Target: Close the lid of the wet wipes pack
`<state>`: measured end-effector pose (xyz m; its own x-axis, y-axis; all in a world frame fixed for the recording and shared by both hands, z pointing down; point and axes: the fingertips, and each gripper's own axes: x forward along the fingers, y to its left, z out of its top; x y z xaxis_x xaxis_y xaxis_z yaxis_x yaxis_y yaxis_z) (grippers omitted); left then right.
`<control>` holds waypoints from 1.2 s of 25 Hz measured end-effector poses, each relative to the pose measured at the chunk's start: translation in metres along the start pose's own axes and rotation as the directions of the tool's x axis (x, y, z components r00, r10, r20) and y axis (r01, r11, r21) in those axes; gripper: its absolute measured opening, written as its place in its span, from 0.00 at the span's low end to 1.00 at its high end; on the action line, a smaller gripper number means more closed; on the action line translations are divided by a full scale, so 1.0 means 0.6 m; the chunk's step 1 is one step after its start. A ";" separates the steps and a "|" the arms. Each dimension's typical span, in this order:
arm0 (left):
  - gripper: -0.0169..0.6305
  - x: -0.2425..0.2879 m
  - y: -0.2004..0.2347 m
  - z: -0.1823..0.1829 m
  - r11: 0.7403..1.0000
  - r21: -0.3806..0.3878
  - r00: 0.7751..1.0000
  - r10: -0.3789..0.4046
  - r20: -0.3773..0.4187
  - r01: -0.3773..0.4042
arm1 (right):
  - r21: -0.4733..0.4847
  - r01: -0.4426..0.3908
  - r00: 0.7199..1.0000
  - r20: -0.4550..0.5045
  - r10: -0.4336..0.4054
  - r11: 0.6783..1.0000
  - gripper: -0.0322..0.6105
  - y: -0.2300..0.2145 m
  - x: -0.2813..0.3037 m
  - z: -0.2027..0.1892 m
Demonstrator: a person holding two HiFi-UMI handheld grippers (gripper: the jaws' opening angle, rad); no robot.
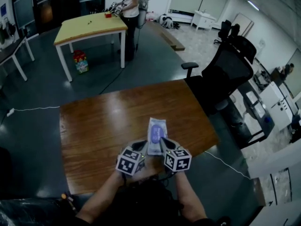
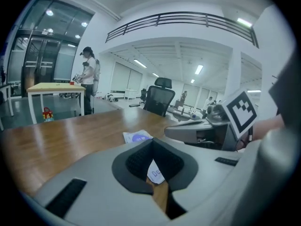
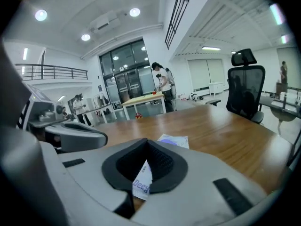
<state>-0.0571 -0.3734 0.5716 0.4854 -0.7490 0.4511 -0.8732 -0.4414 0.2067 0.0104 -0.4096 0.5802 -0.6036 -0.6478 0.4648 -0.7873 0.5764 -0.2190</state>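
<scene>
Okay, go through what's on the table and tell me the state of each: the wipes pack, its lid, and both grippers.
wet wipes pack: lying flat on the wooden table.
lid: seems to lie flat; sealed or not, cannot tell.
left gripper: jaws together at the tips, above the pack's near end.
right gripper: jaws together at the tips, above the pack's near end.

head view: high over the wooden table (image 1: 108,126), facing steeply down | left gripper view: low, close behind its own jaws, facing across the tabletop toward the office chair (image 2: 157,100) | right gripper view: equally low and close, facing the yellow table (image 3: 143,99) | shared by all: wet wipes pack (image 1: 156,135) (image 2: 138,136) (image 3: 174,140), tabletop
</scene>
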 end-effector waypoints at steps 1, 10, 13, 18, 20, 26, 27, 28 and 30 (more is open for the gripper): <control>0.04 -0.004 -0.008 0.007 1.000 0.011 1.000 -0.010 0.011 0.010 | 0.004 -0.003 0.999 0.036 0.002 1.000 0.06 0.005 -0.018 0.013; 0.04 -0.049 -0.119 0.107 0.993 0.083 0.981 -0.097 0.170 0.083 | -0.110 -0.039 0.953 0.295 0.070 0.993 0.06 0.050 -0.200 0.117; 0.04 -0.071 -0.164 0.125 0.989 0.113 0.972 -0.116 0.203 0.094 | -0.119 -0.051 0.925 0.369 0.092 0.992 0.06 0.063 -0.261 0.131; 0.04 -0.119 -0.246 0.133 0.984 0.146 0.963 -0.132 0.233 0.100 | -0.130 -0.069 0.881 0.458 0.122 0.989 0.06 0.085 -0.364 0.133; 0.04 -0.134 -0.280 0.133 0.984 0.144 0.960 -0.135 0.246 0.102 | -0.139 -0.076 0.865 0.483 0.135 0.987 0.06 0.091 -0.402 0.131; 0.04 -0.174 -0.371 0.117 0.980 0.170 0.954 -0.145 0.262 0.102 | -0.157 -0.098 0.825 0.539 0.169 0.983 0.06 0.099 -0.507 0.112; 0.04 -0.183 -0.383 0.117 0.979 0.176 0.953 -0.146 0.267 0.101 | -0.158 -0.097 0.825 0.540 0.169 0.983 0.06 0.101 -0.519 0.107; 0.04 -0.191 -0.394 0.117 0.978 0.183 0.951 -0.147 0.273 0.099 | -0.161 -0.095 0.826 0.538 0.168 0.982 0.06 0.103 -0.530 0.102; 0.04 -0.209 -0.416 0.120 0.976 0.194 0.945 -0.150 0.291 0.096 | -0.172 -0.088 0.830 0.532 0.168 0.981 0.06 0.107 -0.550 0.092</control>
<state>0.1033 -0.2049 0.4008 0.6028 -0.7850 0.1426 -0.7975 -0.5985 0.0766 0.1523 -0.1863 0.3654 -0.7001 -0.7060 -0.1068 -0.6977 0.7082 -0.1082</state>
